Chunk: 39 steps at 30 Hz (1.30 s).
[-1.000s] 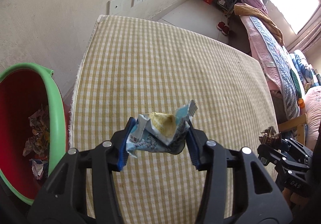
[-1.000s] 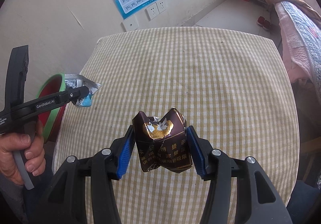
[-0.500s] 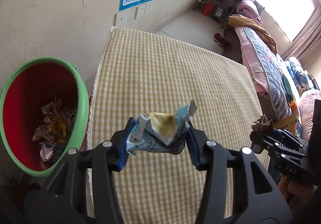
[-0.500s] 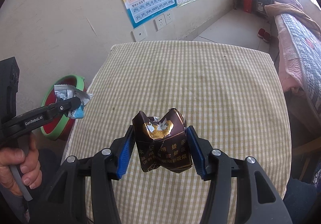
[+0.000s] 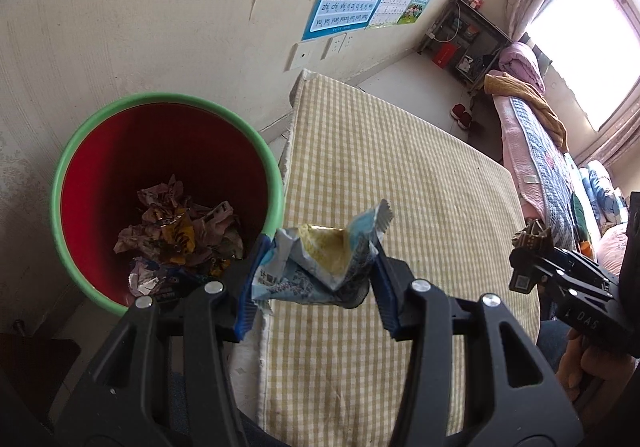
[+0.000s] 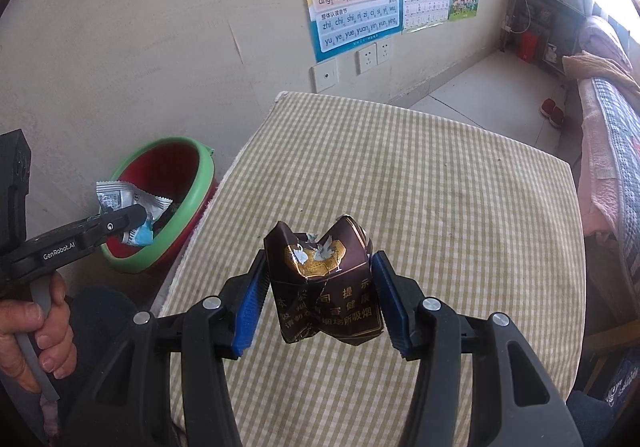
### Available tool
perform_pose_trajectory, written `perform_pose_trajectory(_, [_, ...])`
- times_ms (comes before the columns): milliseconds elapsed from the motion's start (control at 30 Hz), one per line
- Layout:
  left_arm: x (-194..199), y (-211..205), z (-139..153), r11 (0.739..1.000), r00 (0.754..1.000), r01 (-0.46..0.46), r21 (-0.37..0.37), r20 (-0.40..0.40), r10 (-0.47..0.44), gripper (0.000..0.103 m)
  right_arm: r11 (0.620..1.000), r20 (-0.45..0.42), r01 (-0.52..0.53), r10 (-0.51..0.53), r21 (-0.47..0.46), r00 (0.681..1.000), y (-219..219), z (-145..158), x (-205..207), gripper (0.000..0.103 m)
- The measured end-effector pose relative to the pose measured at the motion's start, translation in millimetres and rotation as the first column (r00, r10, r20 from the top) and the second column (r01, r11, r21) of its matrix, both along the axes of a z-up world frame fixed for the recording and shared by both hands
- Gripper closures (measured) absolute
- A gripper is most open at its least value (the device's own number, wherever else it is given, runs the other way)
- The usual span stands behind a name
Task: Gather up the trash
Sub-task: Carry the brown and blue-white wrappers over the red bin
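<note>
Clamping blue wrapper (image 5: 316, 267), left jaws; right grip brown pack (image 6: 326, 283); only left view shows bin (image 5: 100, 127) litter.

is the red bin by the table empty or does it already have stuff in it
Partly filled. Crumpled wrappers lie on the bottom of the bin; its red walls above them are bare.

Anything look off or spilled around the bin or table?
Nothing spilled. The trash sits inside the red bin, none on the floor that shows. The left hand-held gripper clamps a crumpled blue wrapper near the bin's rim; the right hand-held gripper clamps a crushed brown pack over the checked tablecloth.
</note>
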<state>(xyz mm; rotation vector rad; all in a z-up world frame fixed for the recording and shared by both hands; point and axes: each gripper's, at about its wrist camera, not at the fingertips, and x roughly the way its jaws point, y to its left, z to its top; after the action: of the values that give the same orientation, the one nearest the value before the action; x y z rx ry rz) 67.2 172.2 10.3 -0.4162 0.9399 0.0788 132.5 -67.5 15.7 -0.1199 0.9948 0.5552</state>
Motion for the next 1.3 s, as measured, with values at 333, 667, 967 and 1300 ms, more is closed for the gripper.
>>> perform_pose_trajectory(333, [-31, 58, 3, 0.993, 0.993, -0.117, -0.007, 0.017, 0.117, 0.057, 0.993, 0.014, -0.115, 0.115, -0.002, 0.993, 66, 3, -9, 0.052])
perform_pose_trajectory(667, [-53, 101, 3, 0.976, 0.975, -0.218, 0.007, 0.034, 0.218, 0.057, 0.979, 0.017, -0.204, 0.204, 0.003, 0.979, 117, 3, -13, 0.052])
perform_pose_trajectory(967, [-62, 125, -7, 0.965, 0.964, -0.263, -0.005, 0.028, 0.263, 0.057, 0.964, 0.014, -0.266, 0.266, 0.018, 0.964, 160, -1, -7, 0.052])
perform_pose_trajectory(1300, [-56, 143, -14, 0.958, 0.958, -0.285, -0.020, 0.016, 0.285, 0.057, 0.947, 0.013, -0.318, 0.318, 0.048, 0.948, 207, 0, -1, 0.052])
